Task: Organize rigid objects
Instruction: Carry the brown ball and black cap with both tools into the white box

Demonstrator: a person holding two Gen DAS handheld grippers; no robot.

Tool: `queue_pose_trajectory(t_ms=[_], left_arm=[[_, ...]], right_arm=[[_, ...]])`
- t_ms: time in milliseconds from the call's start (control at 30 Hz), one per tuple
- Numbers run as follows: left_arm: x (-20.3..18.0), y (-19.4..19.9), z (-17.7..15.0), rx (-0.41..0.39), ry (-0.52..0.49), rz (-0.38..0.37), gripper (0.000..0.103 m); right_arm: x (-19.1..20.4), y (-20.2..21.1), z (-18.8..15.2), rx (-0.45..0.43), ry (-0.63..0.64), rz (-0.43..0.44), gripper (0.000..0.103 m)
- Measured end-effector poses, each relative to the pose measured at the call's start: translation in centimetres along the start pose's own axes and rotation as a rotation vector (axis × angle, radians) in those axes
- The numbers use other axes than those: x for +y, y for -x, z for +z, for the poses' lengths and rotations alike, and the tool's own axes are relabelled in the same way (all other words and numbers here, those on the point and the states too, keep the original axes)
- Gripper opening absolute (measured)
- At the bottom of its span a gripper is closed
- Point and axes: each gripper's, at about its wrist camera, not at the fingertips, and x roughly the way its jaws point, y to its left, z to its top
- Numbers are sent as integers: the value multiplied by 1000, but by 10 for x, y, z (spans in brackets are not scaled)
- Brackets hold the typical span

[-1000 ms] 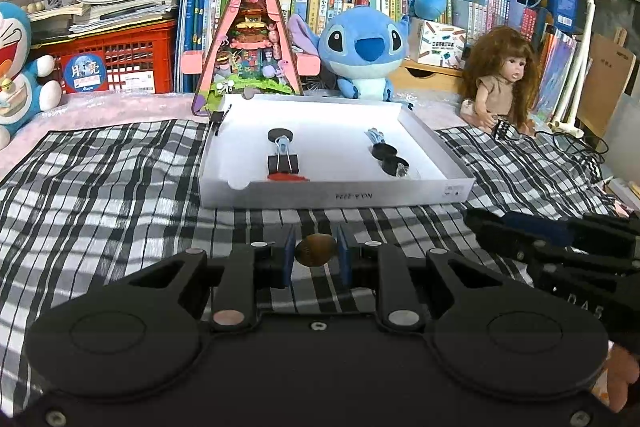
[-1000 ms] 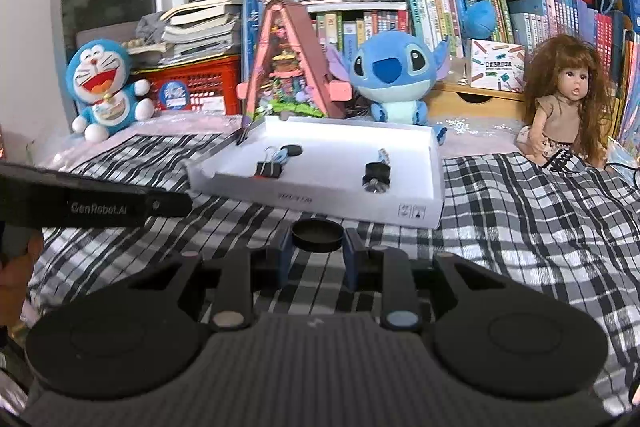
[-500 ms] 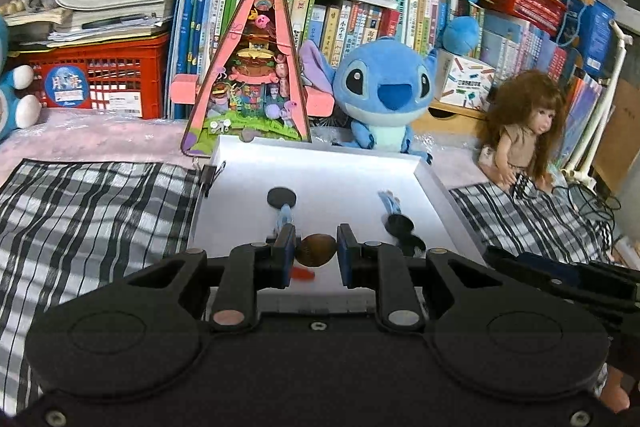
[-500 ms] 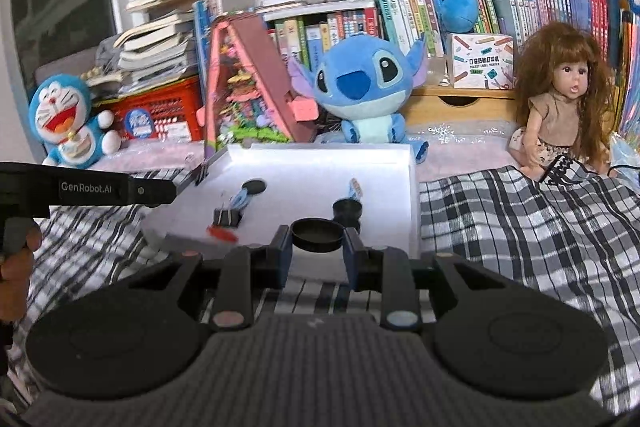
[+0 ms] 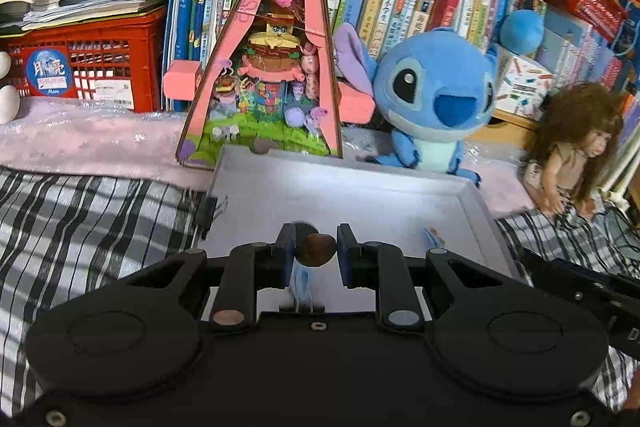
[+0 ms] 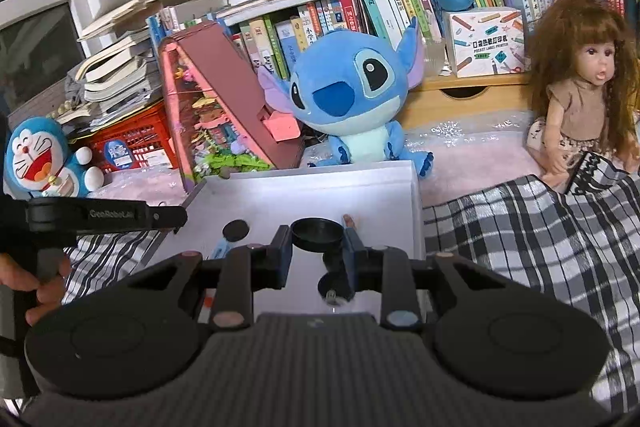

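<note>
Left gripper (image 5: 317,251) jaws clench one brown disc (image 5: 317,250) — right gripper (image 6: 316,239) jaws, one black cap (image 6: 316,233).

A brown coin (image 5: 317,250) and a black round cap (image 6: 316,234) hang above the white tray (image 6: 384,187).

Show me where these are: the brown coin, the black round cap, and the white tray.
brown coin (image 5: 317,250), left wrist view, middle of its face.
black round cap (image 6: 316,230), right wrist view, its top opening.
white tray (image 6: 415,203), right wrist view, right wall.
</note>
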Motion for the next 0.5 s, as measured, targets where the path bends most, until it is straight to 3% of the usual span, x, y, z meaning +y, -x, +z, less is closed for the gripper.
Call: queue_pose_trajectory(t_ms=[267, 400, 500], left_arm=[[-10, -48, 16, 28, -37, 50, 20], [-11, -60, 17, -22, -87, 10, 20], [-8, -72, 16, 7, -70, 12, 20]], right_arm=[[-13, -45, 22, 62, -40, -4, 32], [-16, -70, 27, 93, -24, -28, 32], [-14, -88, 31, 115, 5, -44, 32]])
